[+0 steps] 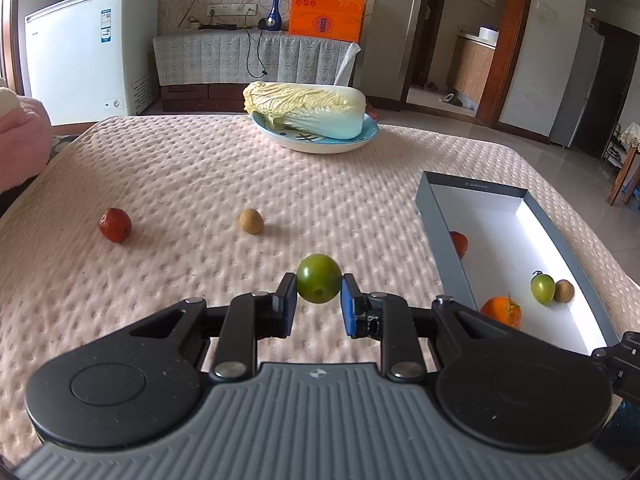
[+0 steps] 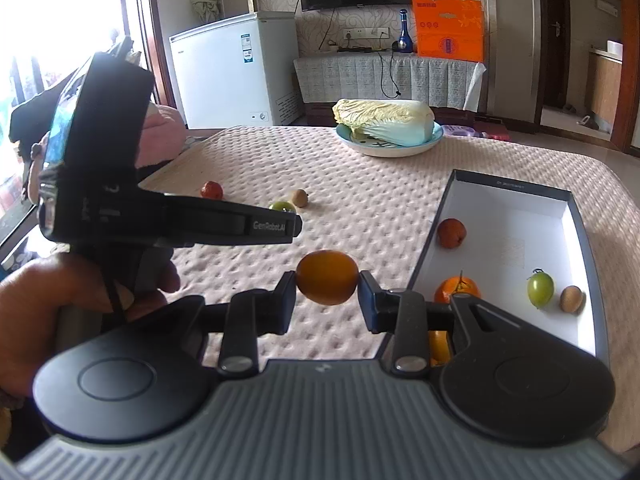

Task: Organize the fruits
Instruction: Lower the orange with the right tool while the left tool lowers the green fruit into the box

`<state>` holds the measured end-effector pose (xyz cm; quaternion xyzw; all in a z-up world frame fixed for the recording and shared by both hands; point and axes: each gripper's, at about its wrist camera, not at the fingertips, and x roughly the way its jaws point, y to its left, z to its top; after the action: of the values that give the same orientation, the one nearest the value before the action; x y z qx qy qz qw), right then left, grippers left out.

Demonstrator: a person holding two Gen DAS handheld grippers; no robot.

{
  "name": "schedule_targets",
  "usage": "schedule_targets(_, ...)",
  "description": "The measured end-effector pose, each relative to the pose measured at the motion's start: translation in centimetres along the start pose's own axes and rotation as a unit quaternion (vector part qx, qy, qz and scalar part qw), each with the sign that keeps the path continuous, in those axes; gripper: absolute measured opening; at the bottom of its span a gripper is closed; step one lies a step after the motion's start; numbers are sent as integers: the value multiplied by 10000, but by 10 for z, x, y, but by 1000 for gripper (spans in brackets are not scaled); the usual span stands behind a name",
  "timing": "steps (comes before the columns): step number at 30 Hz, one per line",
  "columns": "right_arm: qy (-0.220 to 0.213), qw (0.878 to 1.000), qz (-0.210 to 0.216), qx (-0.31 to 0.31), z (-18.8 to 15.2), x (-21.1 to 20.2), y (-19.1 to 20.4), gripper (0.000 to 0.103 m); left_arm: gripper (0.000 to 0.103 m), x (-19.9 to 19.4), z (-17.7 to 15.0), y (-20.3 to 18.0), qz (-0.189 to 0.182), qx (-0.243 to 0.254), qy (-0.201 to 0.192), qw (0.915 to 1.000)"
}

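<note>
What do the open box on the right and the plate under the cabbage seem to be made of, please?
The box looks like stiff cardboard: thin straight walls, matte grey outside, plain white inside, small print on the far rim. The plate looks like glazed ceramic, glossy white with a blue rim and a dark painted pattern, though melamine cannot be ruled out.

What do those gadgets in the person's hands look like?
Each hand-held gripper has a ribbed grey base, two round black discs and black arms. The left one's blue pads stand out; its side reads "GenRobot AI".
</note>
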<state>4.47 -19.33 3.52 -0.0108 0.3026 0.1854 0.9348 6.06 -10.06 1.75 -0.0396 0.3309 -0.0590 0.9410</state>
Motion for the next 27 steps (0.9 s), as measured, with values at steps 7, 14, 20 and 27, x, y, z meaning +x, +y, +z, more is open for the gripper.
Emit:
schedule_targets(7, -56, 9998, -122, 113, -3, -9, -14, 36, 27, 2, 2, -15, -110, 80, -38, 9999)
schedule_targets(14, -117, 9995, -232, 206, -5, -19, -28, 36, 27, 2, 2, -31, -244, 195, -88, 9995)
schedule_targets(20, -161, 9988, -352, 285, -9, -28, -41, 36, 27, 2, 0, -53, -406, 440, -173, 9981)
schedule_targets(27, -84, 9974, -577, 428, -16, -35, -57, 36, 27, 7, -5, -84, -686, 755, -193, 9946)
